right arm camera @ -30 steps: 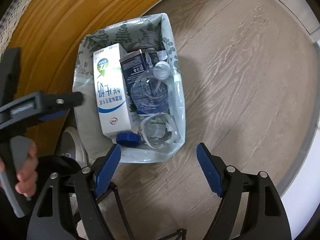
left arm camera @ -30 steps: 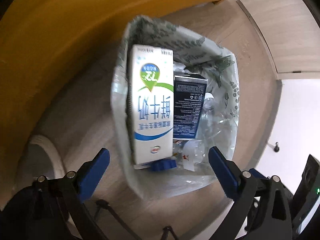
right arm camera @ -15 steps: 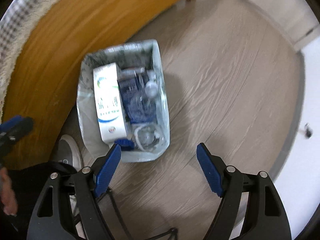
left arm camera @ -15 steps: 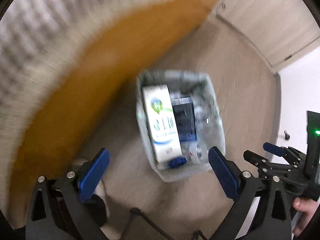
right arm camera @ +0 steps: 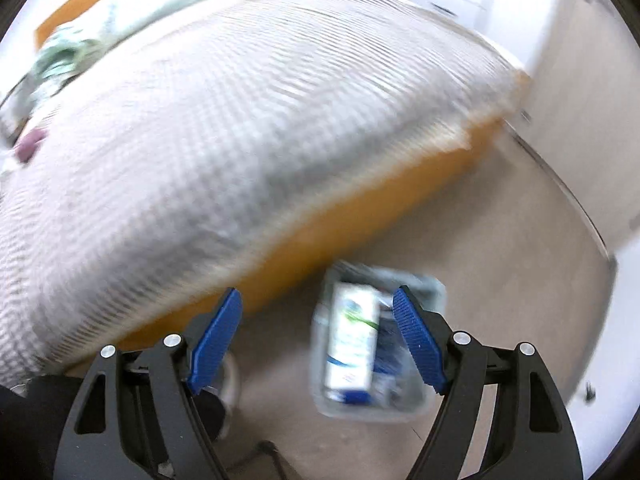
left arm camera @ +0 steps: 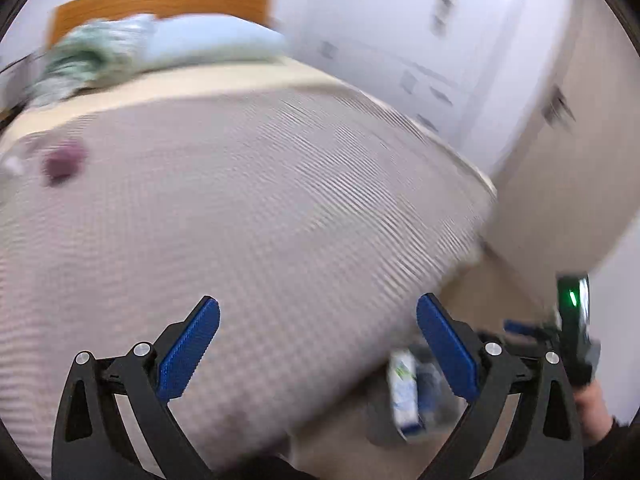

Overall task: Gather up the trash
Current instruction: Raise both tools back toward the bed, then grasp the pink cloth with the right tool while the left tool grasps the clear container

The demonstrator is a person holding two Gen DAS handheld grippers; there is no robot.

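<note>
The lined trash bin (right arm camera: pixel 434 286) stands on the wood floor beside the bed, with a white milk carton (right arm camera: pixel 352 340) and a dark blue box (right arm camera: pixel 386 354) inside. My right gripper (right arm camera: pixel 318 312) hangs open well above it, nothing between its blue pads. My left gripper (left arm camera: pixel 318 318) is open too and empty, pointing over the bed. In the left wrist view the bin and its milk carton (left arm camera: pixel 404 392) show small and blurred at the lower right. A small purple object (left arm camera: pixel 60 162) lies on the blanket far left, also seen as a purple object (right arm camera: pixel 30 144) in the right wrist view.
A bed with a grey checked blanket (left arm camera: pixel 240 220) and an orange wooden frame (right arm camera: pixel 360 200) fills most of both views. Pillows (left arm camera: pixel 200 40) lie by the headboard. White cabinets (left arm camera: pixel 400 40) stand behind. A hand (left arm camera: pixel 592 404) holds the other gripper at lower right. Both views are motion-blurred.
Both grippers have risen away from the bin and tilted up; the bed top now fills the views and the bin has shrunk to the bottom. Both jaws stayed open.
</note>
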